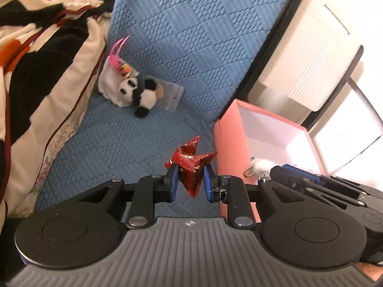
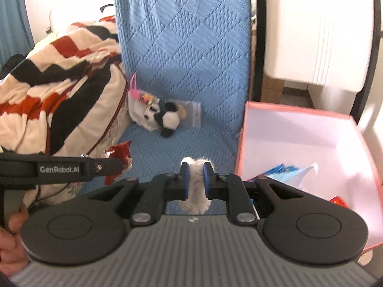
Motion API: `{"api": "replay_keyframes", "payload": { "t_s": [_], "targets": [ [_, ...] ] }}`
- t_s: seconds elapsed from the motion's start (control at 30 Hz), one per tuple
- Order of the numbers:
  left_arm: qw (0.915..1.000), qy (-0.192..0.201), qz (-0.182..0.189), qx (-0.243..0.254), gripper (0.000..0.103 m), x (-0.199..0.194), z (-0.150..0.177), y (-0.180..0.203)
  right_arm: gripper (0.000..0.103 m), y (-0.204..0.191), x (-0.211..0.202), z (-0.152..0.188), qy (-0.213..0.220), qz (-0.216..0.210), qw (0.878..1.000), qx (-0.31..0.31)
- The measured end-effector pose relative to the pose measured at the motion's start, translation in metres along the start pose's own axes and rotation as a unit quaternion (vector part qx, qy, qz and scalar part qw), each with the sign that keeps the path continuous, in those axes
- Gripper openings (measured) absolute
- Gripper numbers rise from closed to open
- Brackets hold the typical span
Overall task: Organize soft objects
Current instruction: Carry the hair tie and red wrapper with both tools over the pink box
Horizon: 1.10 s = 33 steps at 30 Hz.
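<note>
We are gripping a red pouch [image 1: 191,167] in the left gripper [image 1: 190,183] | we are clamping a white furry toy [image 2: 196,186] in the right gripper [image 2: 196,181], beside the pink box [image 2: 299,112] | a panda plush [image 1: 143,95] is lying on the blue quilt [image 1: 191,47].

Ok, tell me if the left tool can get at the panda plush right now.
Probably not yet: the left tool is shut on a red fabric pouch. The path to the panda plush across the blue quilt looks clear otherwise.
</note>
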<state>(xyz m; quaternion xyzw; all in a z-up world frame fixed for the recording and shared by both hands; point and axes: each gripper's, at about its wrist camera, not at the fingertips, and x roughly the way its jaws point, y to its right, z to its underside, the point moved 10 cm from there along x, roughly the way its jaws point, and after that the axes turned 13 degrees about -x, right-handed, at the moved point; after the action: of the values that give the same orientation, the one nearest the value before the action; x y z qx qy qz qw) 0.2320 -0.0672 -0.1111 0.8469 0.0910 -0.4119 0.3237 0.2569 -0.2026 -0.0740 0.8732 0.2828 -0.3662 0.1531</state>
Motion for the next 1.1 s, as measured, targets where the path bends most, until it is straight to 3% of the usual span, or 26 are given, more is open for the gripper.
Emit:
{"api": "replay_keyframes", "payload": {
  "t_s": [0.63, 0.87, 1.1],
  "targets": [
    [0.9978, 0.031, 0.041, 0.042, 0.026, -0.015, -0.024, 0.118, 0.016, 0.084, -0.054, -0.029, 0.041, 0.031, 0.999, 0.019],
    [0.9972, 0.017, 0.047, 0.055, 0.026, 0.014, -0.006, 0.153, 0.016, 0.119, -0.050, -0.013, 0.031, 0.041, 0.998, 0.028],
    [0.9970, -0.012, 0.041, 0.065, 0.026, 0.056, 0.017, 0.172, 0.016, 0.155, -0.033, 0.025, 0.004, 0.047, 0.997, 0.053]
  ]
}}
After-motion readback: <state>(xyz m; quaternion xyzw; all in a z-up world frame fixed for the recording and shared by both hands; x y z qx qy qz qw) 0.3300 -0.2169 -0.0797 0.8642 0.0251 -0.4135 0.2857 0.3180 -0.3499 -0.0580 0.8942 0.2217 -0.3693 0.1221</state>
